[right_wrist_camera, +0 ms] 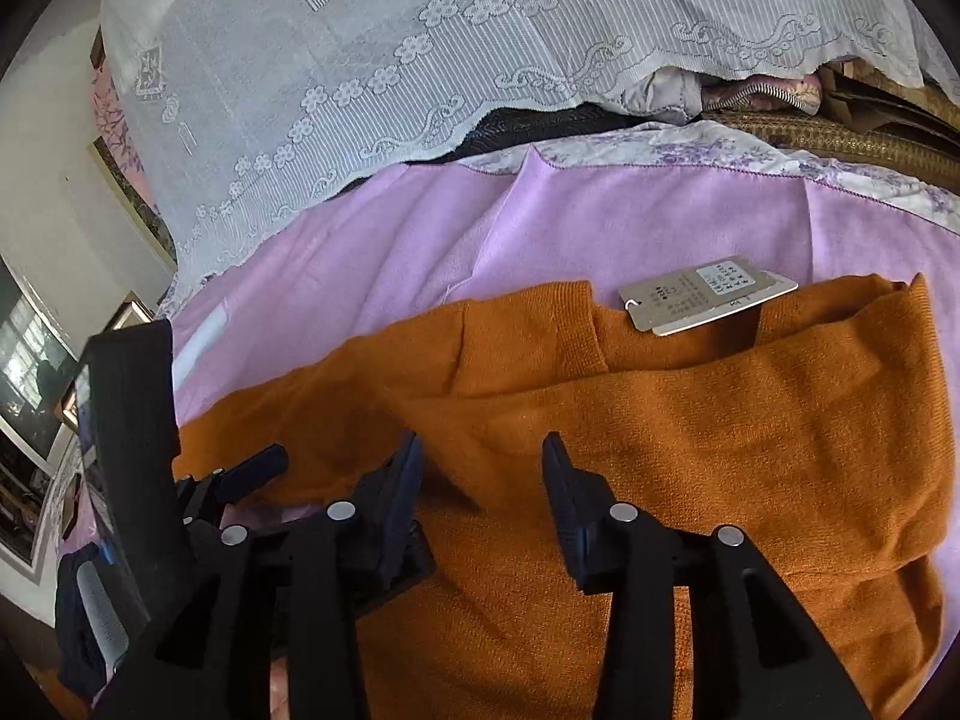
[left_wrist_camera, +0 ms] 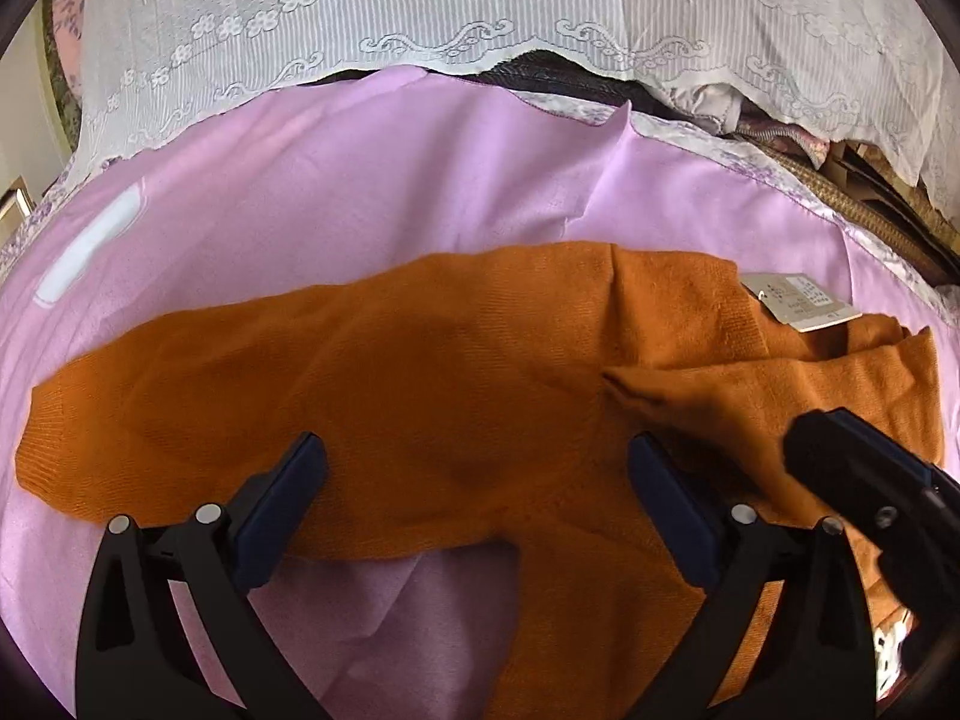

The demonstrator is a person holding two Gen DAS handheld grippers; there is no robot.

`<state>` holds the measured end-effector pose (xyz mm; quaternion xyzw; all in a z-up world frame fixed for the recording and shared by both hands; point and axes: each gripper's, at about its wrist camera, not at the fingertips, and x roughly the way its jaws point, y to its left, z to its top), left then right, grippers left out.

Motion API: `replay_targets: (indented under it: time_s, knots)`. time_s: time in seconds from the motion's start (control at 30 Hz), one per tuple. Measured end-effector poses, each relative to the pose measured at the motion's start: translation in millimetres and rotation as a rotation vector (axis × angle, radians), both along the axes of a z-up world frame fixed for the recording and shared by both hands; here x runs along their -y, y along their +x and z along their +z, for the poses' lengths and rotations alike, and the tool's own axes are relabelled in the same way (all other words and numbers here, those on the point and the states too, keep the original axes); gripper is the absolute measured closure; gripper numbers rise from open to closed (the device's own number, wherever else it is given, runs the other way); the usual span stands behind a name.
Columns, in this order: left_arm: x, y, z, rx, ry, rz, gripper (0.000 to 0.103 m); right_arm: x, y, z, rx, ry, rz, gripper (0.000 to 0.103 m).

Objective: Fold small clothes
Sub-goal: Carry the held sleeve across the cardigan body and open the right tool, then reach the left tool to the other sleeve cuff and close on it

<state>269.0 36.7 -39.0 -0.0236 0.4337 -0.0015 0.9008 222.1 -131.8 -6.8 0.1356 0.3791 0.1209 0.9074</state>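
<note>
Orange knitted sweater (right_wrist_camera: pixel 690 420) is lying part-folded on the pink cloth (left_wrist_camera: pixel 360 180), a paper tag (right_wrist_camera: pixel 708 294) at its collar.
Soft, light and limp, it is likely gripping best at a hem or folded edge; the left gripper (left_wrist_camera: pixel 477 462) is hovering wide and empty above it, the right gripper (right_wrist_camera: pixel 483 468) standing part-open and empty beside; no containers are showing.

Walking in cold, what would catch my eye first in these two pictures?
An orange knitted sweater fills the middle, spread on a pink sheet, with a paper tag lying near its collar. Two black grippers hover over it with open jaws: left gripper, right gripper. White lace cloth hangs behind.
</note>
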Motion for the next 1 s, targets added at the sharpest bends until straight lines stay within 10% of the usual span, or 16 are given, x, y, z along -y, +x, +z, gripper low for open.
replay_targets:
  time_s: [0.27, 0.43, 0.6, 0.7, 0.87, 1.0]
  knots:
    - [-13, -23, 39, 0.086, -0.136, 0.048, 0.005, 69, -36, 43, 0.142, -0.069, -0.131, 0.061]
    - [43, -26, 52, 0.089, -0.055, -0.123, 0.005, 127, -21, 11, 0.031, 0.019, -0.198, 0.061]
    - [82, -1, -2, -0.081, 0.122, -0.182, 0.004, 167, -11, -48, -0.082, 0.128, -0.251, 0.061]
    - [72, 1, -3, -0.079, 0.06, -0.183, 0.004, 187, -21, -54, -0.083, 0.259, -0.28, 0.067]
    - [52, -16, 15, 0.018, 0.013, -0.124, 0.004, 165, -54, -3, 0.114, 0.126, -0.277, 0.028]
    - [53, -9, -3, -0.078, 0.059, -0.138, 0.004, 135, -29, -34, -0.064, 0.017, -0.192, 0.011]
